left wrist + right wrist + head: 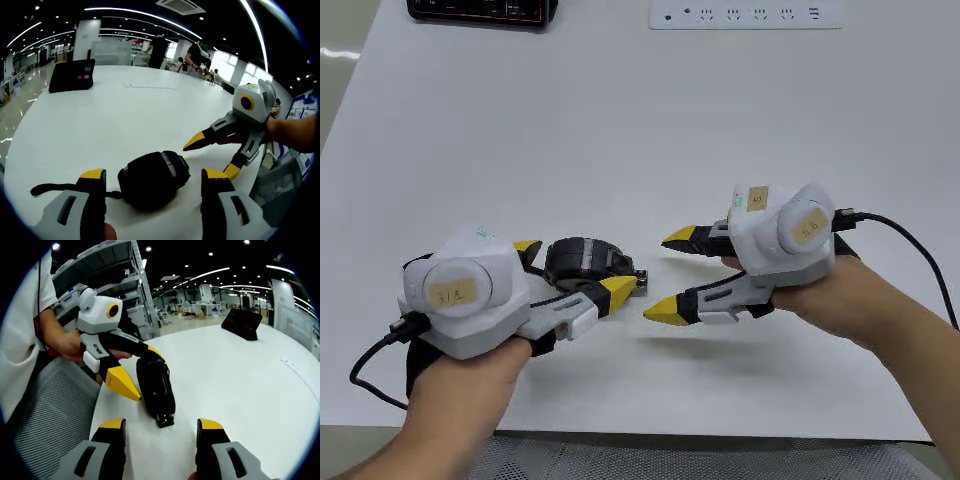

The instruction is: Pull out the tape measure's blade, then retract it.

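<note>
Grippers both hover over the white table (620, 120): left gripper (572, 268) is open, jaws straddling the black tape measure (582, 258) lying on it with slim gaps either side, right gripper (671, 275) is wide open, holding nothing, tips near but off the blade hook (165, 420), which sits at the case mouth.

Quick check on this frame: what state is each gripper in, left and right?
Left gripper: open, jaws either side of the tape measure, not clamped on it.
Right gripper: open, holding nothing.
</note>
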The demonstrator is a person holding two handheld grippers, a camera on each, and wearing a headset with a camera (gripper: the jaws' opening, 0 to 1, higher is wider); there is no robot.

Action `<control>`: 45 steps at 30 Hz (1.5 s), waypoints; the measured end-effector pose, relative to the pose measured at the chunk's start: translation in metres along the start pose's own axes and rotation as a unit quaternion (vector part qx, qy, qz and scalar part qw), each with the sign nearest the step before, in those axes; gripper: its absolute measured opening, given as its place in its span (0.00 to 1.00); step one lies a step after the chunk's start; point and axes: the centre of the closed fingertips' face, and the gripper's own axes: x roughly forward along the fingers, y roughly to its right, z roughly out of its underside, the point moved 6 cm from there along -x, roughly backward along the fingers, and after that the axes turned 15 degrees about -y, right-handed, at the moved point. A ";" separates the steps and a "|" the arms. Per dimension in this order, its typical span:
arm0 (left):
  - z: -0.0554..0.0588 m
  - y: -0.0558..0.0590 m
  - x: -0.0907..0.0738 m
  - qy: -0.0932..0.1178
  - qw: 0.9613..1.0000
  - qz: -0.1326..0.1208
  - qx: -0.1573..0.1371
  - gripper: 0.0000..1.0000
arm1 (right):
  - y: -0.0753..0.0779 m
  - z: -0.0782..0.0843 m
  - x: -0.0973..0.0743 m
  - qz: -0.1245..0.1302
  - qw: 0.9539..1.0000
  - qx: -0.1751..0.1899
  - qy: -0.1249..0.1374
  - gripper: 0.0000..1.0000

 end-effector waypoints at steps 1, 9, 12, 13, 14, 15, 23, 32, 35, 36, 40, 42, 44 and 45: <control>0.000 0.000 -0.001 -0.002 1.000 0.000 0.009 0.77 | 0.000 0.001 -0.002 0.005 1.000 0.000 0.000 0.56; 0.004 0.006 -0.008 -0.007 0.999 0.017 0.043 0.79 | -0.003 0.006 -0.009 0.013 1.000 0.006 -0.001 0.61; 0.004 0.007 -0.011 -0.007 0.998 0.020 0.052 0.82 | -0.004 0.006 -0.011 0.016 1.000 0.008 -0.001 0.63; 0.004 0.007 -0.012 -0.007 0.998 0.021 0.057 0.83 | -0.005 0.007 -0.013 0.018 1.000 0.008 -0.001 0.64; 0.004 0.007 -0.012 -0.006 0.998 0.021 0.058 0.83 | -0.005 0.007 -0.014 0.020 1.000 0.008 0.000 0.65; 0.004 0.008 -0.013 -0.006 0.998 0.026 0.059 0.84 | -0.005 0.008 -0.016 0.022 1.000 0.010 0.000 0.66; 0.008 0.009 -0.019 -0.013 0.996 0.032 0.085 0.82 | -0.007 0.014 -0.024 0.032 0.999 0.017 -0.004 0.72; 0.008 0.007 -0.023 -0.017 0.994 0.041 0.099 0.82 | -0.010 0.017 -0.031 0.037 0.999 0.026 0.000 0.73; 0.007 0.009 -0.027 -0.014 0.993 0.051 0.101 0.85 | -0.011 0.019 -0.036 0.042 0.999 0.030 0.003 0.75; 0.006 0.009 -0.028 -0.010 0.993 0.054 0.101 0.88 | -0.012 0.020 -0.037 0.043 0.999 0.031 0.004 0.76; 0.007 0.011 -0.031 -0.013 0.991 0.058 0.119 0.92 | -0.014 0.026 -0.042 0.050 0.998 0.037 0.004 0.78; 0.008 0.011 -0.033 -0.012 0.990 0.060 0.125 0.95 | -0.015 0.029 -0.044 0.054 0.998 0.038 0.003 0.78; 0.009 0.011 -0.034 -0.016 0.989 0.060 0.132 0.96 | -0.016 0.032 -0.047 0.059 0.997 0.041 0.003 0.80; 0.010 0.011 -0.035 -0.017 0.989 0.062 0.132 0.96 | -0.016 0.034 -0.050 0.063 0.997 0.042 0.002 0.80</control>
